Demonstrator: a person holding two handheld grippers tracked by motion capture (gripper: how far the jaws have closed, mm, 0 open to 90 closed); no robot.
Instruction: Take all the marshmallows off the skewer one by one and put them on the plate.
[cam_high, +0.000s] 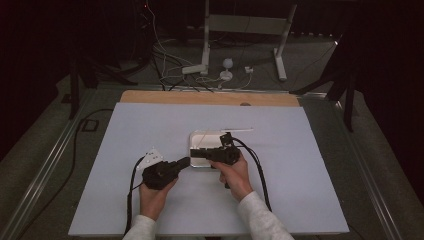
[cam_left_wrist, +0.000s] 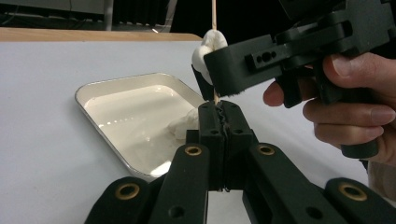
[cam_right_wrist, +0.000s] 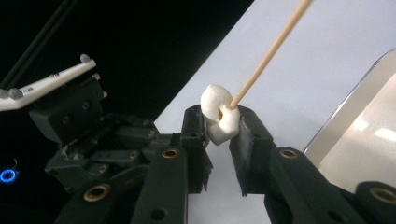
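A thin wooden skewer (cam_left_wrist: 214, 14) stands upright, and my left gripper (cam_left_wrist: 219, 109) is shut on its lower end. A white marshmallow (cam_right_wrist: 215, 114) is threaded on the skewer (cam_right_wrist: 271, 51), with my right gripper (cam_right_wrist: 219, 122) shut on its sides. In the left gripper view the marshmallow (cam_left_wrist: 210, 44) sits just above my own jaws, partly hidden by the right gripper's jaw. In the high view the left gripper (cam_high: 188, 161) and right gripper (cam_high: 198, 154) meet at the near left edge of a white tray (cam_high: 196, 136). Another marshmallow (cam_left_wrist: 184, 126) lies in the tray (cam_left_wrist: 93, 93).
A pale mat (cam_high: 150, 125) covers the table, with a wooden strip (cam_high: 210, 97) along its far edge. A thin stick (cam_high: 235, 130) lies just behind the tray. Cables and white stand legs (cam_high: 205, 65) are on the floor beyond the table.
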